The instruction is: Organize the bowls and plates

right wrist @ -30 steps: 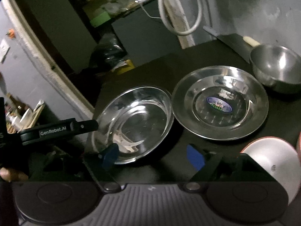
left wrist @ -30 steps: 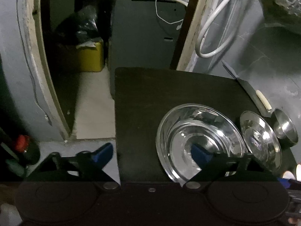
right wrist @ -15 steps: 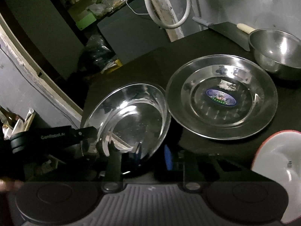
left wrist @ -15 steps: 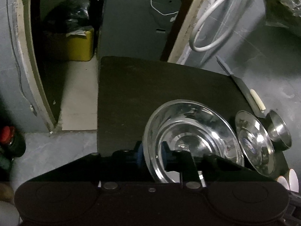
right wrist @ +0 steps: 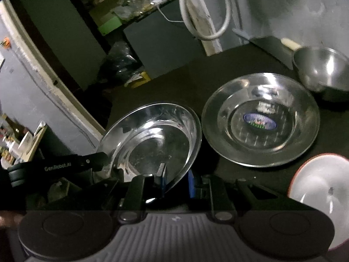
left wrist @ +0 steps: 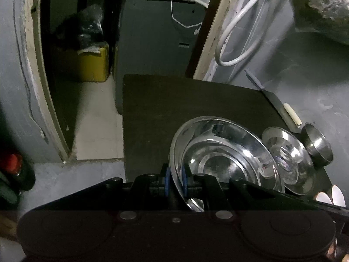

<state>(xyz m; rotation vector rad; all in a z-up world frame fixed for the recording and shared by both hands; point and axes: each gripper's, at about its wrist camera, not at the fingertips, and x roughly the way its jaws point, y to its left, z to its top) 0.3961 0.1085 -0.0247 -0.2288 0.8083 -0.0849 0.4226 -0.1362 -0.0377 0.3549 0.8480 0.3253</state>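
Note:
A large steel plate (left wrist: 220, 152) is tilted, lifted off the dark table (left wrist: 174, 100). My left gripper (left wrist: 175, 182) is shut on its near-left rim. My right gripper (right wrist: 175, 182) is shut on the same steel plate (right wrist: 152, 135) at its near rim, and the left gripper's body (right wrist: 65, 166) shows at its left edge. A second steel plate with a blue sticker (right wrist: 260, 120) lies flat to the right, also in the left wrist view (left wrist: 285, 161). A small steel bowl (right wrist: 322, 72) stands behind it.
A white plate with a red rim (right wrist: 320, 190) lies at the near right. A knife with a pale handle (left wrist: 281, 107) lies along the table's far right edge by the grey wall. The table's left edge drops to the floor, with a yellow box (left wrist: 91, 63) beyond.
Both grippers were open a second ago. They closed on the large steel plate's near rim, and the plate has tipped up off the table.

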